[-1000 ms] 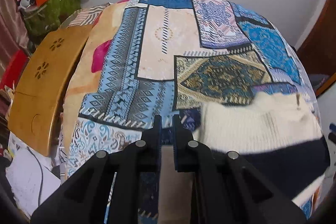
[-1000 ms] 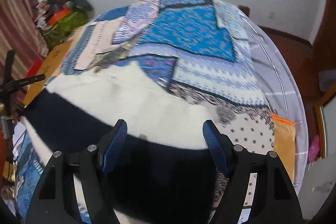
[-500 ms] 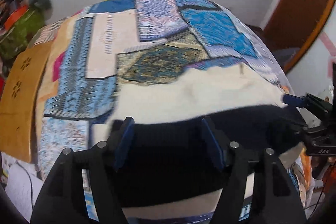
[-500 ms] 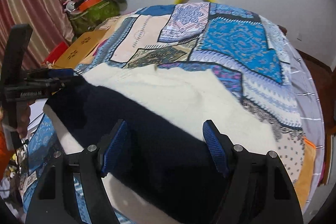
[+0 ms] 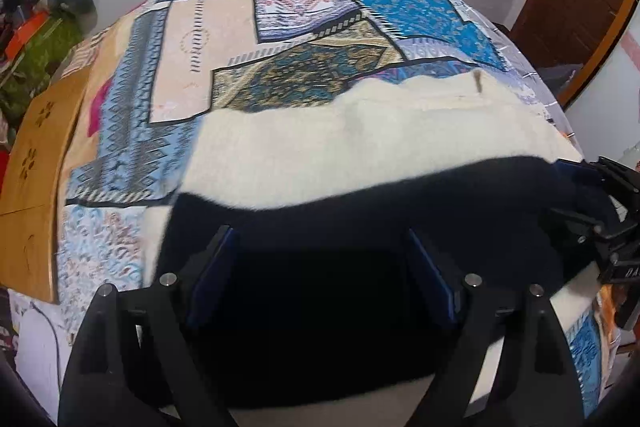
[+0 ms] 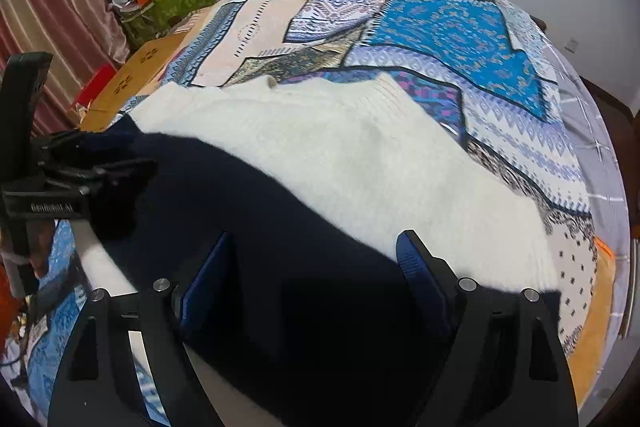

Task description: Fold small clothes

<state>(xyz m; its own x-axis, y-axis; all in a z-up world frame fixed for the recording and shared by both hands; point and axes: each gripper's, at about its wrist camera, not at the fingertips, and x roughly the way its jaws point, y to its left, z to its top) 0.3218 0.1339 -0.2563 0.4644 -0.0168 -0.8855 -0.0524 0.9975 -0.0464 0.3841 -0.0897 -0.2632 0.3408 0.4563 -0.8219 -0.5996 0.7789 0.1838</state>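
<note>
left tongs (image 5: 320, 267): apart, just been widening, nothing pinched, poised over the dark band to take a fresh hold | right tongs (image 6: 312, 267): apart, also just widened, empty | sweater (image 6: 360, 155): cream and navy, spread flat on patchwork bedspread (image 6: 440, 19) for folding, between both tongs

Cream-navy sweater (image 6: 360, 155), patchwork bedspread (image 6: 440, 27)

Cream-and-navy knit sweater (image 5: 360, 147), spread flat across the patchwork bedspread (image 5: 280, 39)
</note>
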